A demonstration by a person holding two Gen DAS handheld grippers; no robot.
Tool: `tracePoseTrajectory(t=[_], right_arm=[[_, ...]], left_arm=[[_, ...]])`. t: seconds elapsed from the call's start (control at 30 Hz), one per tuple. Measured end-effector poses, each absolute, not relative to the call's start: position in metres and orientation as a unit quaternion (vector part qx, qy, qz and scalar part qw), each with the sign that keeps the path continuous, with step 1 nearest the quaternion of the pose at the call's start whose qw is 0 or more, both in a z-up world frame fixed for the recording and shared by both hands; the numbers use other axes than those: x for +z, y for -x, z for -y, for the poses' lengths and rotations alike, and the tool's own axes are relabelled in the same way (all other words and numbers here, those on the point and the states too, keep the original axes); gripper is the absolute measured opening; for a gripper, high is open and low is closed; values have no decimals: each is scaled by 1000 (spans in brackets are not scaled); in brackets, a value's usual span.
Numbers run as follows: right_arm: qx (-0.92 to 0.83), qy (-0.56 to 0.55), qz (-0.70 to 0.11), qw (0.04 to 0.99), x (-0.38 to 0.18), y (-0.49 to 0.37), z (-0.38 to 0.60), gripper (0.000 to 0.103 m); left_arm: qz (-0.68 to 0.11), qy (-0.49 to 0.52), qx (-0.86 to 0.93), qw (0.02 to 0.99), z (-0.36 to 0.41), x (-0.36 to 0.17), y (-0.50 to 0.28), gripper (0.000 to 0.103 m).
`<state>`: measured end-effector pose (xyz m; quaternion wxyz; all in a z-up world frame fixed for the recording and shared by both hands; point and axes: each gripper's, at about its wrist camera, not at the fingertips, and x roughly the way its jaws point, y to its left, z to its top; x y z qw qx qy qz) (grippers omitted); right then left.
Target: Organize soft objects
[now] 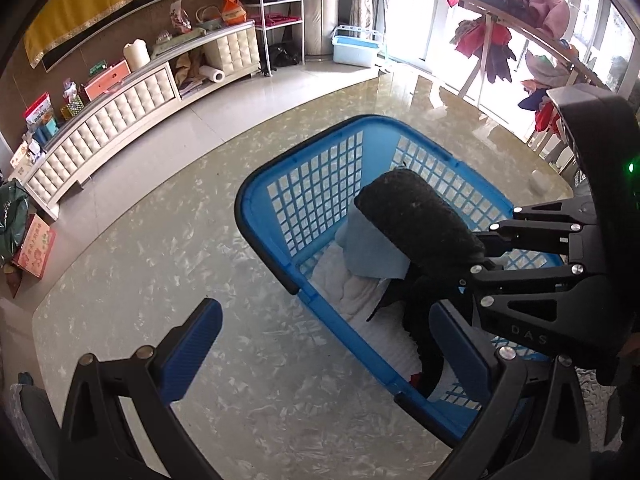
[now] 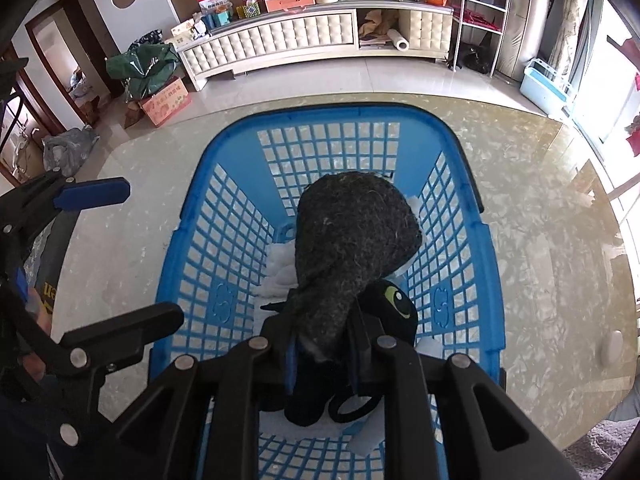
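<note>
A blue plastic laundry basket [image 1: 276, 184] [image 2: 224, 152] stands on a marble table. My right gripper [image 2: 326, 344] [image 1: 470, 268] is shut on a dark grey woolly cloth [image 2: 352, 236] [image 1: 416, 216], held over the basket. Inside lie a white towel [image 1: 352, 292] [image 2: 280, 268], a light blue cloth [image 1: 368, 248] and a black plush toy with a green eye [image 2: 394, 304]. My left gripper [image 1: 324, 344] is open and empty at the basket's near left rim; one blue pad [image 2: 94, 194] shows in the right wrist view.
The marble table [image 1: 160, 248] ends near a tiled floor. A long cream cabinet [image 2: 280, 40] with clutter stands against the wall. A clothes rack [image 1: 512, 12] with garments is at the right by bright windows. A cardboard box [image 2: 166, 102] and a green bag sit on the floor.
</note>
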<state>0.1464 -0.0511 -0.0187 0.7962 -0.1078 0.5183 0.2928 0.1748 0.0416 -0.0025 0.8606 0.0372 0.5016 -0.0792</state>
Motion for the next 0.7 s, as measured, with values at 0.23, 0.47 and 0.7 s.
tracePoseTrajectory(t=[0.23, 0.47, 0.7], right_arm=[[286, 113, -530, 790, -20, -153, 51, 20], [281, 121, -530, 791, -17, -151, 51, 66], [285, 148, -503, 802, -3, -127, 53, 95]], left_arm=[[-505, -36, -86, 858, -40, -3, -176, 103], [-504, -30, -82, 859, -43, -2, -173, 103], [-490, -24, -81, 867, -44, 15, -154, 103]])
